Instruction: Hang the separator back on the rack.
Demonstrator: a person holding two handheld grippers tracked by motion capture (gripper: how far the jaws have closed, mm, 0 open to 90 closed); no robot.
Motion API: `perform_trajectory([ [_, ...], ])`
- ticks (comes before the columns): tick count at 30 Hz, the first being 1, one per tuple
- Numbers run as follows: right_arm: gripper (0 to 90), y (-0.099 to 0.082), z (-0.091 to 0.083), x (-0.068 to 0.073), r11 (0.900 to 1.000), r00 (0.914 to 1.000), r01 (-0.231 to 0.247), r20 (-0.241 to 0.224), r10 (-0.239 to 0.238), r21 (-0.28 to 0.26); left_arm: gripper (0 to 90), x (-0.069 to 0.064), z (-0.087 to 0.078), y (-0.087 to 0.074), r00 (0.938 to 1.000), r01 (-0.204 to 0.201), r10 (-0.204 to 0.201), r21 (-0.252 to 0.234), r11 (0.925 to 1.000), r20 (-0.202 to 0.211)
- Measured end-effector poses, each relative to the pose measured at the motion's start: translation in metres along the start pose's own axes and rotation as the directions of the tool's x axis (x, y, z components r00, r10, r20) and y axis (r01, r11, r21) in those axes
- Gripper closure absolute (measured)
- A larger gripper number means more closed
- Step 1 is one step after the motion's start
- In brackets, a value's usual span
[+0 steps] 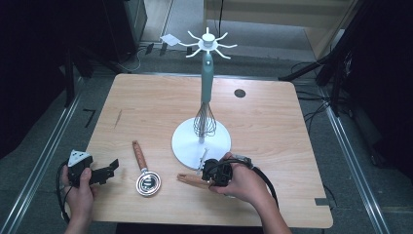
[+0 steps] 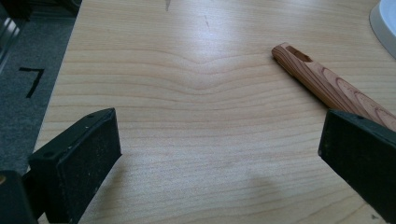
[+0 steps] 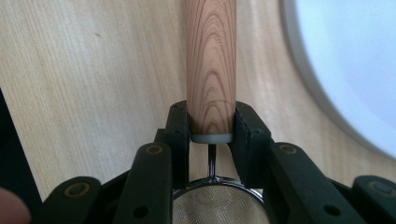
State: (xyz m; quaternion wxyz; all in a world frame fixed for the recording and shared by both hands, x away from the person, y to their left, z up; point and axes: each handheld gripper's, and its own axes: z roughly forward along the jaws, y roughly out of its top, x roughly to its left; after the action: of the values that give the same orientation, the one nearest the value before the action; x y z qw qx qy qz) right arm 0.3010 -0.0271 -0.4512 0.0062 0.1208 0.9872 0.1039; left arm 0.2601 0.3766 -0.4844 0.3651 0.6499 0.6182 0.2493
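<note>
Work in hand looks like hanging utensils on the white stand point(image 1: 201, 141). One item is done: the whisk point(image 1: 206, 92) hangs from the hook crown point(image 1: 208, 44) at the top, wires down over the base.

Right gripper point(image 1: 216, 171) is low at the table's front, just beside the stand's base. In the right gripper view its tongs point(image 3: 211, 122) are pinching the wooden handle of the mesh strainer point(image 3: 211, 70), both pads against the handle near its metal collar, with the mesh just behind the jaws. The strainer appears to lie on the table, not lifted yet, its handle end poking out toward the left point(image 1: 190, 179).

Left gripper point(image 1: 100, 173) sits at the front left corner, tongs spread wide point(image 2: 219, 149) with nothing between them, only bare table point(image 2: 196, 93).

The second utensil point(image 1: 145, 170), wooden handle and round metal head, lies flat between the two grippers, untouched. Its handle point(image 2: 327, 84) shows near the left gripper's far jaw.

Judgement: about a third done. Left to do: lift the strainer and hook it on the crown, then the same for the second utensil
</note>
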Motion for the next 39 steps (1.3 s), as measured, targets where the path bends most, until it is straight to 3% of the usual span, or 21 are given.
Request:
perform_trajectory([
  [2, 71.4, -0.002, -0.004, -0.002, 0.9999, 0.9999, -0.002, 0.015, 0.003, -0.012, 0.0, 0.0, 0.0, 0.0, 1.0, 0.0, 0.0, 0.0, 1.0, 0.0],
  [3, 71.5, -0.004, -0.008, -0.005, 0.9988, 0.9988, -0.044, 0.02, 0.045, -0.02, 0.0, 0.0, 0.0, 0.0, 1.0, 0.0, 0.0, 0.0, 1.0, 0.0],
  [5, 71.5, -0.006, -0.009, -0.007, 0.9985, 0.9986, -0.047, 0.024, 0.047, -0.029, 0.0, 0.0, 0.0, 0.0, 1.0, -0.001, 0.001, 0.0, 1.0, -0.001],
  [6, 71.5, -0.009, -0.011, -0.009, 0.996, 0.9962, -0.082, 0.026, 0.083, -0.035, 0.0, 0.0, 0.0, 0.0, 1.0, 0.0, 0.0, 0.0, 1.0, -0.001],
  [16, 71.5, -0.022, -0.017, -0.019, 0.9894, 0.9893, -0.132, 0.054, 0.135, -0.061, 0.0, 0.0, 0.0, 0.0, 1.0, 0.001, -0.001, 0.0, 1.0, 0.0],
  [17, 71.5, -0.025, -0.018, -0.021, 0.9825, 0.9828, -0.168, 0.063, 0.173, -0.08, 0.0, 0.0, 0.0, 0.0, 1.0, 0.001, -0.001, -0.001, 1.0, 0.0],
  [21, 71.5, -0.029, -0.02, -0.027, 0.9756, 0.9745, -0.2, 0.084, 0.208, -0.091, 0.0, 0.0, 0.0, 0.0, 1.0, 0.002, -0.002, 0.0, 1.0, 0.0],
  [23, 71.5, -0.034, -0.022, -0.029, 0.9656, 0.9647, -0.238, 0.09, 0.248, -0.105, 0.0, 0.0, 0.0, 0.0, 1.0, 0.001, -0.001, 0.0, 1.0, 0.0],
  [29, 71.5, -0.04, -0.024, -0.035, 0.9584, 0.9565, -0.261, 0.104, 0.273, -0.116, 0.0, 0.0, 0.0, 0.0, 1.0, 0.002, -0.002, 0.0, 1.0, 0.0],
  [30, 71.5, -0.043, -0.025, -0.036, 0.9526, 0.95, -0.277, 0.113, 0.291, -0.126, 0.0, 0.0, 0.0, 0.0, 1.0, 0.002, -0.002, -0.001, 1.0, 0.0],
  [32, 71.4, -0.044, -0.026, -0.038, 0.9501, 0.9496, -0.279, 0.107, 0.294, -0.14, 0.0, 0.0, 0.0, 0.0, 1.0, 0.002, -0.002, 0.0, 1.0, 0.0],
  [39, 71.5, -0.055, -0.03, -0.046, 0.9252, 0.9244, -0.33, 0.134, 0.357, -0.187, 0.0, 0.0, 0.0, 0.0, 1.0, 0.003, -0.003, -0.001, 1.0, 0.001],
])
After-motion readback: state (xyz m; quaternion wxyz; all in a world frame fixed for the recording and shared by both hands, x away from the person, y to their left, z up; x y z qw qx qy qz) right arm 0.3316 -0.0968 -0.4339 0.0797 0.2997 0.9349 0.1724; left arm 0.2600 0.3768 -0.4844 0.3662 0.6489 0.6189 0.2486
